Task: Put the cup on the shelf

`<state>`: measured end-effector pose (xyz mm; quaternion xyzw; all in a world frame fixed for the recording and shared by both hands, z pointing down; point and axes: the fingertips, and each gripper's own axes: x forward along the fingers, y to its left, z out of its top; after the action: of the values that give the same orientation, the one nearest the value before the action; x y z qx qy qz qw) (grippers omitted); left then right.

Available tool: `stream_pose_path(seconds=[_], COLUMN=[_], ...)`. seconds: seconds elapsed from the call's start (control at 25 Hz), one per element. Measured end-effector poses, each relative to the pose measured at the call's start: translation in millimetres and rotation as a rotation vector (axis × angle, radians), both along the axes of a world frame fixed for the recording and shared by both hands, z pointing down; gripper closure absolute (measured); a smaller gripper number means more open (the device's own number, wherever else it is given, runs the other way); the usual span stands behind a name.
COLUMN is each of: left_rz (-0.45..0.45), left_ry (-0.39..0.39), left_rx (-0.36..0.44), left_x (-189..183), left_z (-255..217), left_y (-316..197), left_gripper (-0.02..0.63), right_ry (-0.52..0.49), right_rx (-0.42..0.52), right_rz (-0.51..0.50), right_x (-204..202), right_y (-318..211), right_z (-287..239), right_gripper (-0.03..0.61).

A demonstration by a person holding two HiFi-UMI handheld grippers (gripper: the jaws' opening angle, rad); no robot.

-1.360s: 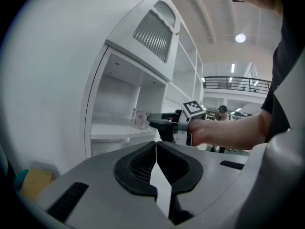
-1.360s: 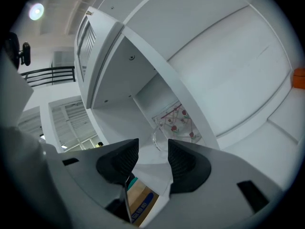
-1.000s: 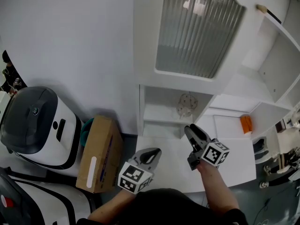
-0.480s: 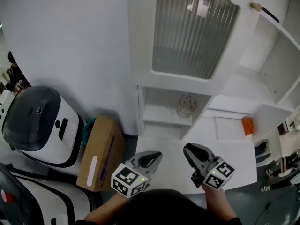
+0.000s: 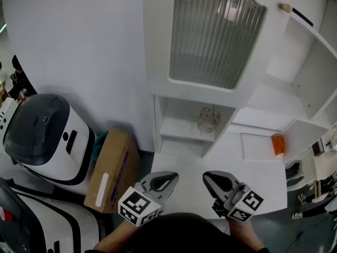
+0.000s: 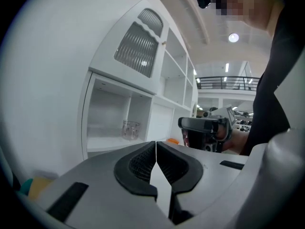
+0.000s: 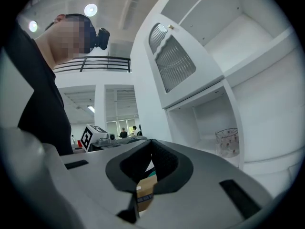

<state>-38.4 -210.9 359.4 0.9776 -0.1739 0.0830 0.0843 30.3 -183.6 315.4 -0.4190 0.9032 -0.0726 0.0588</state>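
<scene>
Cup (image 5: 209, 118) first: clear glass with small dots, upright on the shelf board inside the open cubby of the white cabinet (image 5: 158, 78). It sits toward the cubby's right side, and nothing is touching it.

Straight up at twelve o'clock from the cup is the ribbed glass door (image 5: 216, 36), which is closed. Out at four o'clock from the cup, a small orange thing (image 5: 277, 144) lies on the white counter (image 5: 253, 165); I can't make out what it is.

Now down to the tools, both well apart from the cup and low over the counter. The right gripper (image 5: 213, 179) is at six o'clock from the cup. Its jaws have just been closing and now stand together with nothing between them. Its own view shows the tips meeting on air, with the cup off at three o'clock in the cubby. The left gripper (image 5: 167, 179) sits at seven o'clock from the cup, beside its partner. Its jaws are pressed flat together as well and carry nothing.

Further out, at nine o'clock from the left gripper, a cardboard box (image 5: 111, 173) leans by the cabinet's side. Beyond it, still at nine o'clock, stands a white machine with a dark grey top (image 5: 45, 138).
</scene>
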Motion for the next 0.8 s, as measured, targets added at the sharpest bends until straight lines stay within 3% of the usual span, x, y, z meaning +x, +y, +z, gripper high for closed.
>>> stream_pose_path(seconds=[0.28,0.8], left_rz=[-0.019,-0.022], left_ry=[0.01,0.016], left_rx=[0.02,0.013], left_x=[-3,-5], left_z=[-9,-9], left_y=[1,3], left_gripper=[0.597,0.597], right_ry=[0.085,0.067], right_rx=[0.058,0.028], right_rz=[-0.054,-0.038], right_x=[-13,-12], right_y=[10,9], right_z=[-2,9], right_gripper=[0.563,0.563])
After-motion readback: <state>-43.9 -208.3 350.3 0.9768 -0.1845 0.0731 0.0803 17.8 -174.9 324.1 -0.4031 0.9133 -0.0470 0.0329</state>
